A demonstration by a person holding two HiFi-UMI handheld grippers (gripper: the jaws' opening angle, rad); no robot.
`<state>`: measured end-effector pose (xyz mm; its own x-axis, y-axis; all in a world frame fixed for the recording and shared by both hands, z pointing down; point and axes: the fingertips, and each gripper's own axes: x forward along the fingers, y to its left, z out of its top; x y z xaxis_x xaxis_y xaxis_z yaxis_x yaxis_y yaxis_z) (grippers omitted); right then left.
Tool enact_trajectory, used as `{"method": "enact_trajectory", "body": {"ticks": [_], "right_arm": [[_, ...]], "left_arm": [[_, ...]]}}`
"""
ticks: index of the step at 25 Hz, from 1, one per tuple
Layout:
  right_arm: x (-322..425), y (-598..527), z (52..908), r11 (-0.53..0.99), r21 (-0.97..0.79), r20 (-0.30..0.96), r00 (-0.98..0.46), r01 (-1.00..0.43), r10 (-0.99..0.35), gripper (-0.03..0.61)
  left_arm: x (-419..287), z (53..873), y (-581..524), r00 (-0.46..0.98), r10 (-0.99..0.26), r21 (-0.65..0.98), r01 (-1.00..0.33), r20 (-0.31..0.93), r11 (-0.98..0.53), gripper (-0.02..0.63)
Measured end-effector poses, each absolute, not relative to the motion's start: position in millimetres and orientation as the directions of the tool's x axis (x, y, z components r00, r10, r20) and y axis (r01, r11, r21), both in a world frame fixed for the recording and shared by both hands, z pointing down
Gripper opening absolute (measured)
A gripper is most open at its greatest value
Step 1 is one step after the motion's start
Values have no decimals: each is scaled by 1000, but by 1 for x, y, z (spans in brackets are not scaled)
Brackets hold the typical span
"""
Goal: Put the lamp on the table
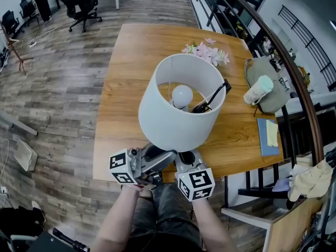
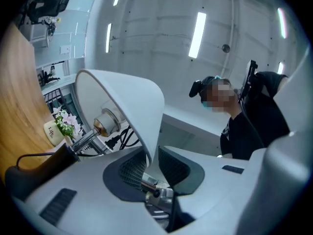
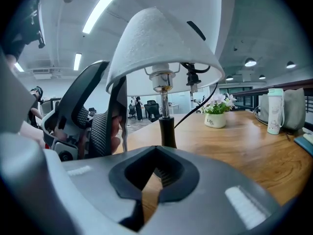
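**A:** Left gripper view first: what was the left tool doing?

**B:** It was clenched on the lower rim of the lamp's white shade. The thin wall ran right between its pads.

**A:** And the right tool?

**B:** Closed, tips together, with nothing I could see between them. The dark stem stood just beyond it.

**A:** So where was the lamp?

**B:** Upright at the near edge of the surface, with shade and bulb over the wood. The tools hid its base, so I couldn't tell whether it sat on the surface or hung just above.

**A:** How far along, then?

**B:** Near the end, I'd judge. The lamp was at the surface. What was left was making sure the base was down and letting go of the shade.

**A:** The hands?

**B:** Both forearms came in side by side at the surface's near edge. The left tool angled up toward the ceiling, and the right lay about level across the surface.
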<state>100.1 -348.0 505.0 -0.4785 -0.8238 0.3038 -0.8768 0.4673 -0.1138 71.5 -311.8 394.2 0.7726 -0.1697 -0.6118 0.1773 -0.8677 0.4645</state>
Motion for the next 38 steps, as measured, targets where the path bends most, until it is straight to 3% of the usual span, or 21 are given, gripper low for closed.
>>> {"method": "enact_trajectory", "body": {"ticks": [15, 23, 38], "right_arm": [[102, -337, 505, 445, -119, 275, -460, -888, -844, 8], [112, -329, 502, 421, -107, 251, -434, -901, -865, 8], [127, -293, 475, 389, -66, 223, -394, -919, -892, 8]], "left_arm": [[76, 437, -303, 919, -197, 487, -6, -343, -873, 55], [59, 454, -311, 921, -320, 480, -182, -221, -858, -2], [29, 450, -305, 832, -547, 424, -465, -90, -777, -3]]}}
